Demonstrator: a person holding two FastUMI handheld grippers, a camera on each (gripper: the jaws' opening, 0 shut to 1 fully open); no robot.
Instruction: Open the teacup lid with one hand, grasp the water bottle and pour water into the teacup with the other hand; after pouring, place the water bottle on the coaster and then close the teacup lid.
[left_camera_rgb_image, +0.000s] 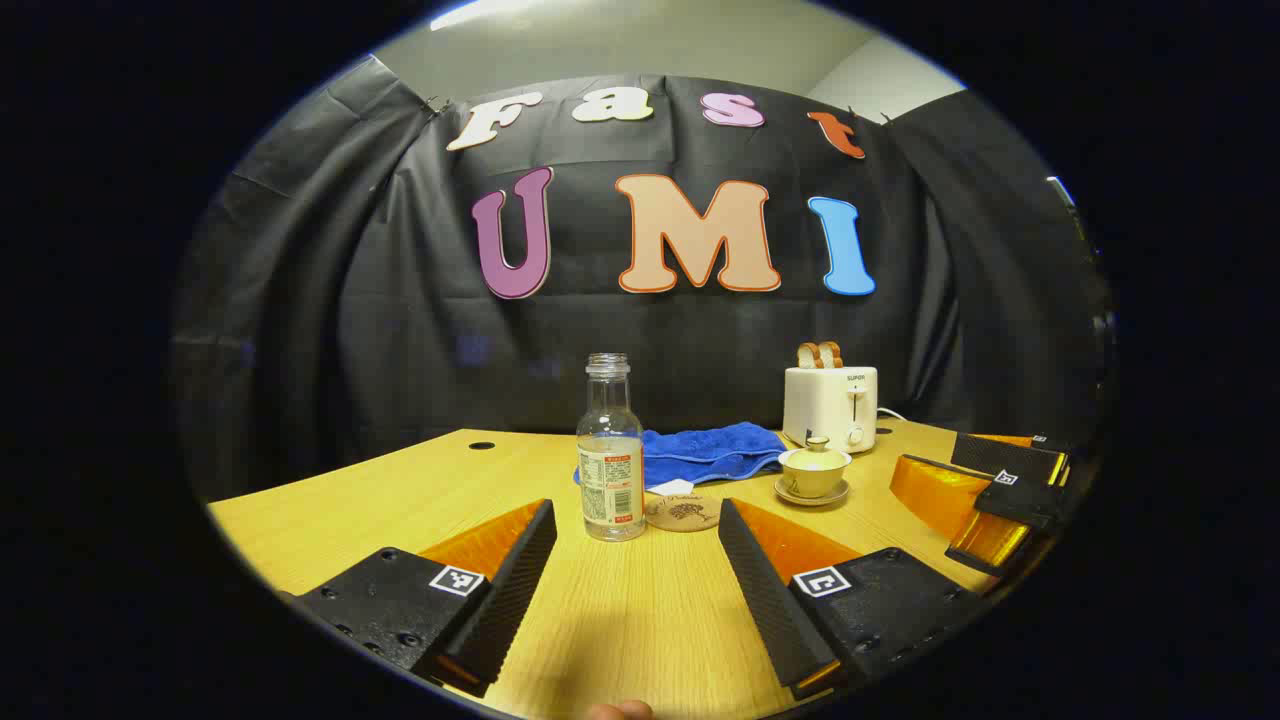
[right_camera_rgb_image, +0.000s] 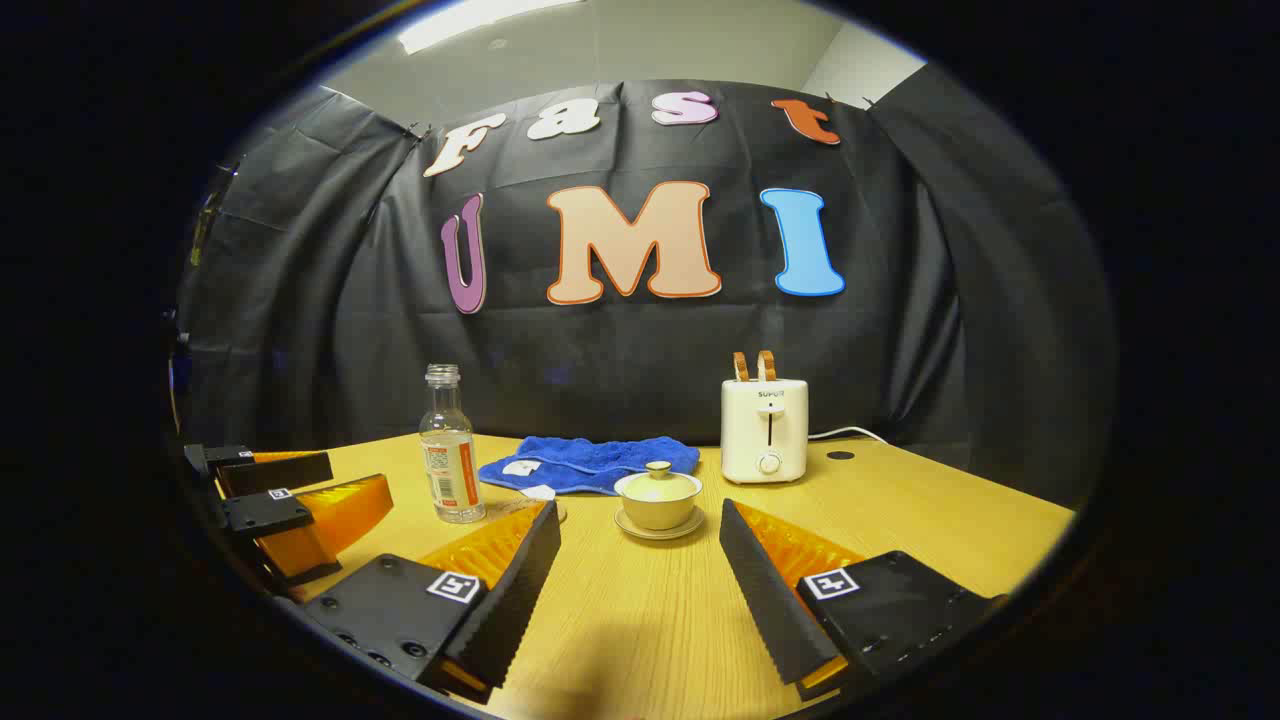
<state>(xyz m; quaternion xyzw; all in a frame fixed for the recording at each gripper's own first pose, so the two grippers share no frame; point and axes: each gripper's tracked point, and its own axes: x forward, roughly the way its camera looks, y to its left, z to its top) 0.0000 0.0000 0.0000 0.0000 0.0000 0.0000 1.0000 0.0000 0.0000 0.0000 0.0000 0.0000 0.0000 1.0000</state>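
On the worktop (right_camera_rgb_image: 900, 520) nothing is grabbed yet: both claws hang over the wood, spread wide and pinching nothing, the left claw (left_camera_rgb_image: 640, 570) lined up with the water bottle (left_camera_rgb_image: 611, 450) and the right claw (right_camera_rgb_image: 640, 575) with the teacup (right_camera_rgb_image: 658, 500). The bottle stands upright with no cap and some water in it, just left of the coaster (left_camera_rgb_image: 683, 512). I'd say that's the main risk: tall, open top, so a sloppy side bump tips it and spills toward the blue towel (right_camera_rgb_image: 590, 462). The cup sits lidded on its saucer in front of the toaster (right_camera_rgb_image: 765, 430). Its lid (right_camera_rgb_image: 658, 483) has a tiny knob, and I reckon an off-centre pinch could slip or drag the cup. In the right gripper view the coaster is mostly hidden behind a finger.
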